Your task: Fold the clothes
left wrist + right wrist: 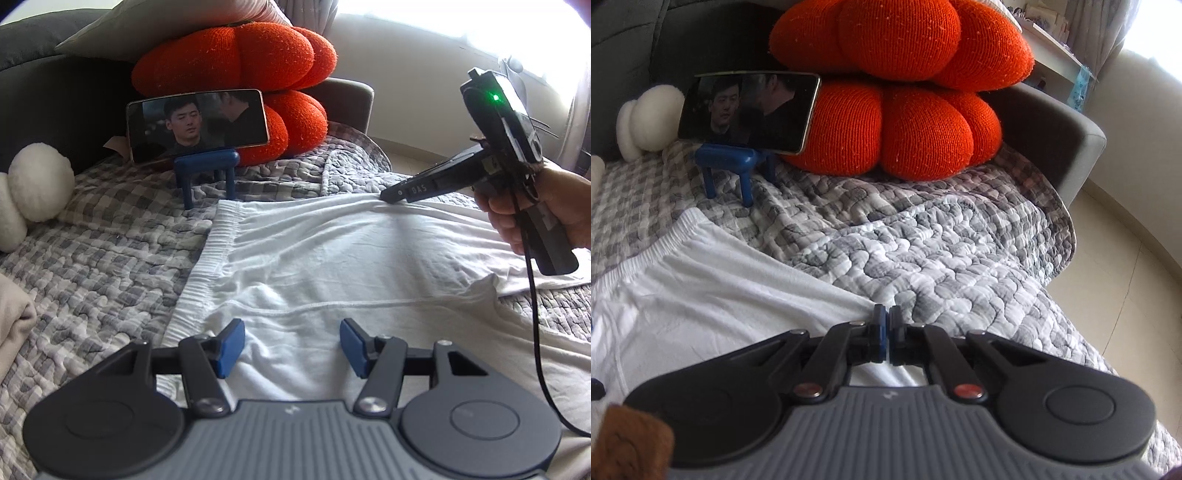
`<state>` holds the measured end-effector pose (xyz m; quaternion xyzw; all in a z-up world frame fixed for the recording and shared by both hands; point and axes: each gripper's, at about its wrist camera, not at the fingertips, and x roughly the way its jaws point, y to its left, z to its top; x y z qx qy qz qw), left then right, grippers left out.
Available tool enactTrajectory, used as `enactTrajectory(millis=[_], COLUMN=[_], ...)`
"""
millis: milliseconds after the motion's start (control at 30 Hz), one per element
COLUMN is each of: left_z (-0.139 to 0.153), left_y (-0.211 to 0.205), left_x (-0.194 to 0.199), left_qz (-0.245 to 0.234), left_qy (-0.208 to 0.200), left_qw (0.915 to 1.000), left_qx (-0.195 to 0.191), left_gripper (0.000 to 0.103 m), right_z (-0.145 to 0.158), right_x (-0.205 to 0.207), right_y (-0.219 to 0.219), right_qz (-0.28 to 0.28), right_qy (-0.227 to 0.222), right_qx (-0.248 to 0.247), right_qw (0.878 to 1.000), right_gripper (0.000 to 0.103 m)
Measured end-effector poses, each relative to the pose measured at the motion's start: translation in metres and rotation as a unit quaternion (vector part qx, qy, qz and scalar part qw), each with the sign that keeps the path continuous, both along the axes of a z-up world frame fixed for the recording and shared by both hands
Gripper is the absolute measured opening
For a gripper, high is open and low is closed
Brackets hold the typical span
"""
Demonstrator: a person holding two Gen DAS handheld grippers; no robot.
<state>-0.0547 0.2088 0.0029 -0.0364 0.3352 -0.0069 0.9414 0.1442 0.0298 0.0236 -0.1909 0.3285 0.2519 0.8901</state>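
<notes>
Right now the right gripper [885, 325], angled down, has its blue pads pinched together on the far edge of the white garment [332, 258]. Left gripper [291, 347] hovers with jaws apart over the near part. Garment lies flat, lightly wrinkled, elastic waistband leftward, on the checked quilt [942, 251].

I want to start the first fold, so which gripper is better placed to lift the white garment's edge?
Right. The right gripper is shut on the far edge of the white garment, while the left gripper hangs open above the cloth.
</notes>
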Motion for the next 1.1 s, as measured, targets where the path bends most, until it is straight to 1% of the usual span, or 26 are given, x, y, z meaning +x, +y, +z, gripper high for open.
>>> enactTrajectory(millis=[67,233,333,367,500,600,633,667,733,767,800,833,867,967,1100], left_z=[-0.001,-0.001,0.0,0.0,-0.002,-0.001,-0.001,0.0,0.0,0.0,0.0,0.0,0.0,0.001,0.003], left_y=[0.002,0.006,0.007,0.007,0.006,0.009,0.009,0.01,0.012,0.013,0.014,0.015,0.016,0.016,0.014], left_x=[0.0,-0.001,-0.003,-0.003,-0.002,-0.002,-0.003,-0.004,-0.006,-0.006,-0.007,-0.007,-0.007,-0.008,-0.009], left_qz=[0.001,0.004,0.005,0.005,0.004,0.007,0.007,0.008,0.009,0.009,0.01,0.01,0.011,0.011,0.009], left_qy=[0.002,0.004,0.003,0.003,0.006,0.007,0.007,0.007,0.006,0.007,0.007,0.007,0.007,0.006,0.003], left_qw=[1.0,1.0,0.9999,0.9999,0.9999,0.9999,0.9999,0.9999,0.9999,0.9998,0.9998,0.9998,0.9998,0.9997,0.9997], left_qx=[-0.003,-0.008,-0.011,-0.012,-0.011,-0.013,-0.014,-0.014,-0.014,-0.014,-0.014,-0.015,-0.016,-0.019,-0.023], left_gripper=[0.059,0.059,0.059,0.059,0.059,0.059,0.059,0.059,0.06,0.06,0.06,0.06,0.06,0.06,0.06], right_z=[-0.002,0.0,0.007,0.007,-0.008,-0.008,-0.006,-0.003,0.005,0.01,0.015,0.02,0.025,0.034,0.033], right_x=[0.001,-0.002,-0.005,-0.004,-0.002,-0.003,-0.003,-0.003,-0.006,-0.007,-0.01,-0.013,-0.017,-0.024,-0.035], right_y=[0.001,0.005,0.002,0.002,0.009,0.013,0.012,0.009,0.001,-0.004,-0.01,-0.015,-0.022,-0.043,-0.069], right_qz=[-0.006,-0.008,-0.013,-0.015,-0.011,-0.018,-0.019,-0.019,-0.021,-0.024,-0.027,-0.03,-0.032,-0.052,-0.057], right_qy=[-0.002,-0.026,-0.037,-0.037,-0.031,-0.035,-0.032,-0.03,-0.026,-0.024,-0.025,-0.026,-0.027,-0.019,0.022], right_qx=[-0.001,-0.008,0.007,0.005,-0.031,-0.031,-0.025,-0.016,0.007,0.021,0.032,0.041,0.049,0.062,0.092], right_qw=[1.0,1.0,0.999,0.999,0.999,0.999,0.999,0.999,0.999,0.999,0.999,0.998,0.998,0.997,0.994], right_gripper=[0.0,0.0,0.0,0.0,0.0,0.002,0.006,0.012,0.015,0.02,0.025,0.036,0.04,0.04,0.04])
